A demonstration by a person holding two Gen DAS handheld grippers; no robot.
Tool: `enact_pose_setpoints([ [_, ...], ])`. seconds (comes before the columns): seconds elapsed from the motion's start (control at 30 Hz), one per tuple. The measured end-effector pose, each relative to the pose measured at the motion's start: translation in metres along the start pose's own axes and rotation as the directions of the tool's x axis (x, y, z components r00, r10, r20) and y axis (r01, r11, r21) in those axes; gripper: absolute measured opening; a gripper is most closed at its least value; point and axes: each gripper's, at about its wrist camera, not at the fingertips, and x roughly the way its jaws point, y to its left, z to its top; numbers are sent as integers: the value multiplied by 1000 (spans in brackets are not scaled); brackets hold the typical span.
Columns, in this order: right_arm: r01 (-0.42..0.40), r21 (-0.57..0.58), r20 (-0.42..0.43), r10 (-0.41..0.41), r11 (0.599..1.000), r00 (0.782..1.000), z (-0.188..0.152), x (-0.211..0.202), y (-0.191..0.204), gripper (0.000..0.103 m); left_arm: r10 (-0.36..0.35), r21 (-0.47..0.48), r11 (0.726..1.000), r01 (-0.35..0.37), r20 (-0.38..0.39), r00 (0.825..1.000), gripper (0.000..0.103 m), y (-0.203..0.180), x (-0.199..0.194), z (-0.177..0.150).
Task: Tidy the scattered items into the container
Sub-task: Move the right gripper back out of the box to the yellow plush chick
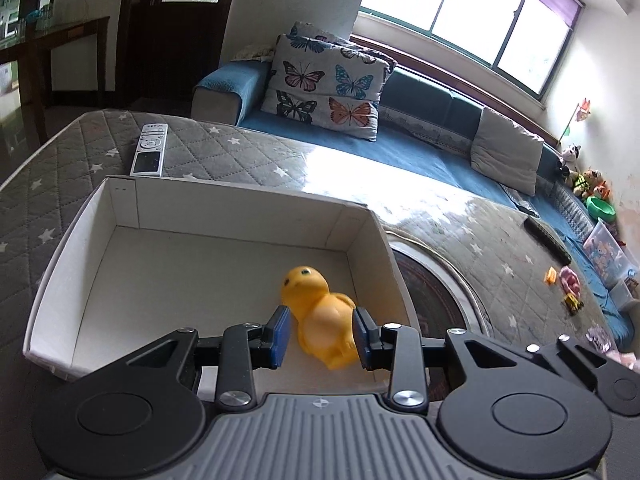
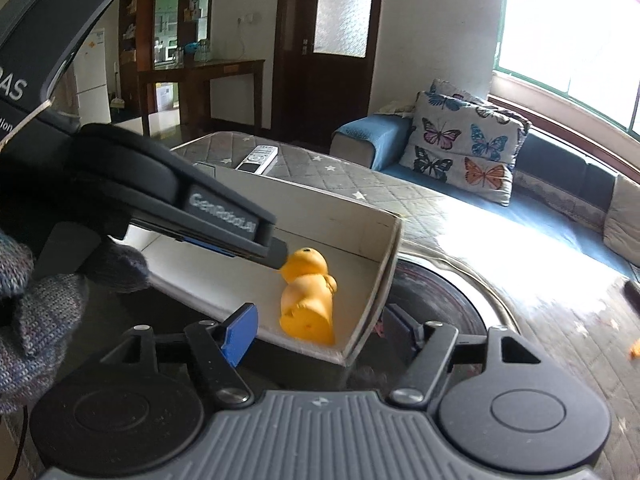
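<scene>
The left gripper point(image 1: 320, 334) straddles a yellow duck point(image 1: 320, 320) lying in the white box point(image 1: 224, 208), jaws parted. The right gripper point(image 2: 320, 330) gapes at the box's corner. Likely light, squashy, smooth; best pinched at its belly. Pad contact is unclear.

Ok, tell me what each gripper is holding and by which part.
Nothing is held. The left gripper is open around the yellow duck, with a gap at one pad; it lies in the box. The right gripper is open.
</scene>
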Motion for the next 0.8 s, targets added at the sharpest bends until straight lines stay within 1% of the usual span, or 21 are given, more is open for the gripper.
enact_pose_setpoints([
  [0.07, 8, 10, 11, -8, 1000, 1000, -7, -11, -2, 74, 3, 18, 1000, -3, 10, 1000, 36, -5, -9, -8],
  [0.17, 21, 29, 24, -21, 999, 999, -21, -31, -6, 74, -5, 30, 1000, 4, 15, 1000, 36, -11, -20, -22],
  [0.23, 28, 46, 30, -29, 999, 999, -30, -43, -8, 79, -8, 39, 999, 7, 17, 1000, 36, -15, -27, -31],
  [0.33, 42, 66, 36, -44, 997, 998, -48, -60, -10, 80, -14, 54, 998, 13, 19, 1000, 36, -20, -35, -46],
  [0.53, 70, 85, 16, -71, 994, 997, -83, -85, -15, 84, -51, 62, 997, 51, -2, 999, 36, -25, -47, -75],
  [0.6, 66, 89, 4, -67, 994, 998, -94, -89, -15, 84, -68, 62, 996, 69, -14, 998, 36, -27, -51, -84],
  [0.67, 40, 88, 1, -40, 995, 999, -103, -92, -15, 85, -82, 63, 995, 83, -29, 996, 36, -29, -53, -93],
  [0.8, 8, 70, -5, -7, 998, 1000, -111, -89, -16, 88, -104, 49, 993, 107, -70, 992, 36, -32, -55, -108],
])
